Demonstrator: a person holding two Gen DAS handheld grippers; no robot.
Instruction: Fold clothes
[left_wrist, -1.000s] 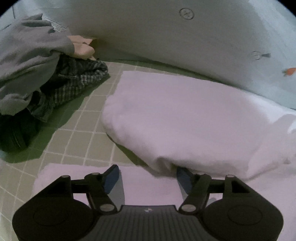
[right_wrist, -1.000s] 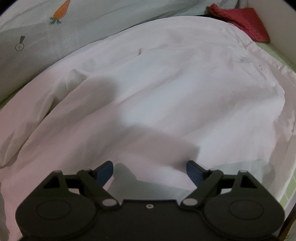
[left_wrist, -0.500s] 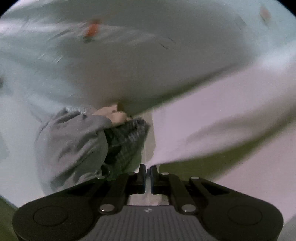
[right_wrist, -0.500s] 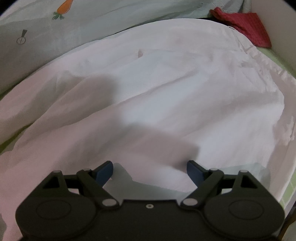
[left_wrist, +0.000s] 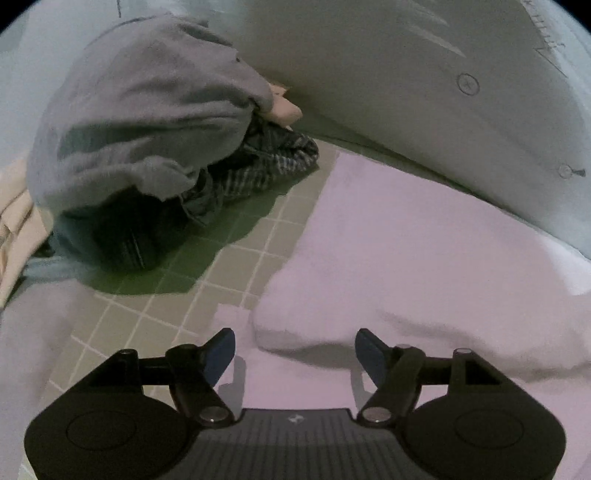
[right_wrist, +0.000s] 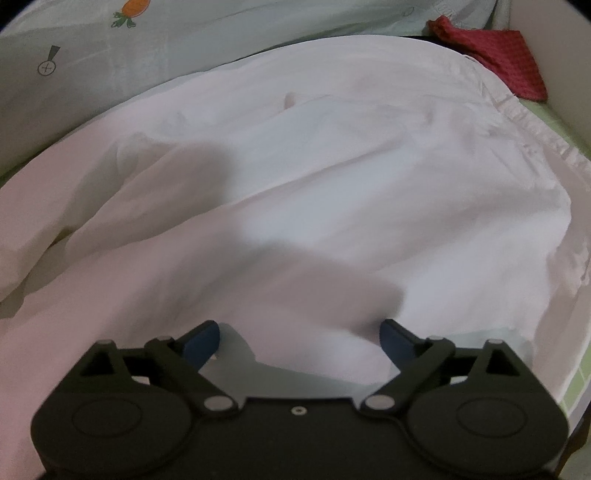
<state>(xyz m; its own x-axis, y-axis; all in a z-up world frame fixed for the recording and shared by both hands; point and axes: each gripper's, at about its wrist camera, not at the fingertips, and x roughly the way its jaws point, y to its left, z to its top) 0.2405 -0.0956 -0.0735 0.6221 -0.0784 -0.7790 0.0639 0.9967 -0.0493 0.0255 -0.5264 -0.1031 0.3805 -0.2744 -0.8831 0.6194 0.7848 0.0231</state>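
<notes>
A white garment (left_wrist: 424, 258) lies spread on the green checked sheet (left_wrist: 177, 295), its near edge doubled over in a soft fold. My left gripper (left_wrist: 295, 349) hovers just before that fold, its jaws opening, with the fold's rim between the blue fingertips (left_wrist: 221, 347) but not pinched. In the right wrist view the same white garment (right_wrist: 332, 184) fills the frame, wrinkled, with a hem along its right side. My right gripper (right_wrist: 299, 334) sits low over it, jaws opening wide; a bulge of cloth lies between the pads, which do not press on it.
A pile of clothes sits at the far left: a grey sweatshirt (left_wrist: 147, 110) over a plaid garment (left_wrist: 266, 162) and a dark one (left_wrist: 125, 240). A pale carrot-print duvet (right_wrist: 184, 44) runs along the back. A red cloth (right_wrist: 495, 55) lies at the far right by a white board (right_wrist: 554, 55).
My left gripper was open, shut on the white edge and swung it up, and now stands open again with the cloth laid down folded. The right gripper stayed put and widened slightly.
</notes>
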